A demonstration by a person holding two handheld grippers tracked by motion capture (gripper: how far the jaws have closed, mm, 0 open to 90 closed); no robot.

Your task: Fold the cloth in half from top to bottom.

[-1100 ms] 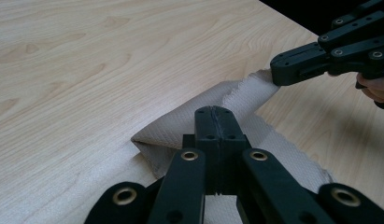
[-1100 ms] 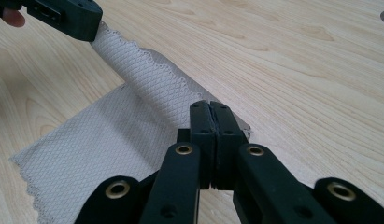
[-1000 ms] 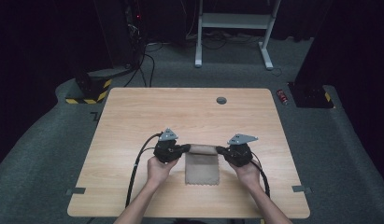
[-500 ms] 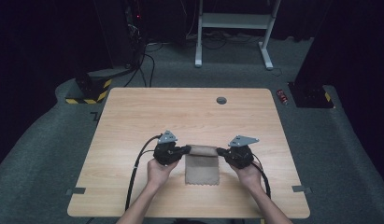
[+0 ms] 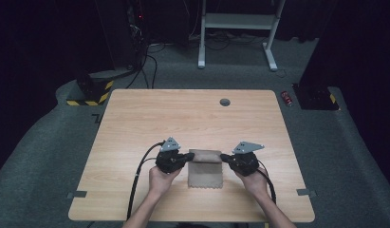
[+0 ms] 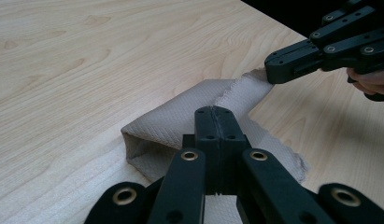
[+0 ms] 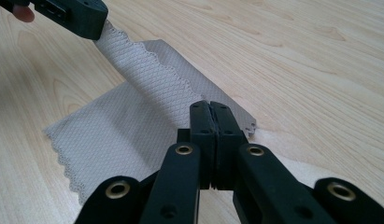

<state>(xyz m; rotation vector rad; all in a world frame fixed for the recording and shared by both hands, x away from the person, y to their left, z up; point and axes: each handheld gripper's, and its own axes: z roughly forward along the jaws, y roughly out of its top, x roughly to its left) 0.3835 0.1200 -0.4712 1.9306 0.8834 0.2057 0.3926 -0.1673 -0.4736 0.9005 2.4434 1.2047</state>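
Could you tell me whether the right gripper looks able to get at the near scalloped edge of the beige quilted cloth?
Probably not as things stand: the right gripper is shut on the beige quilted cloth's far folded edge, as is the left gripper; otherwise the path looks free.

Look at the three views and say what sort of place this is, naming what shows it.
Probably a lab or workshop set up for recording: a bare wooden table on grey carpet, dark surroundings with cables and yellow-black hazard tape, and a person folding a beige cloth with the left gripper and right gripper.

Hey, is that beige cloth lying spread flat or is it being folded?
Partly folded: the cloth has its far edge doubled toward the person, pinched by the left gripper and right gripper.
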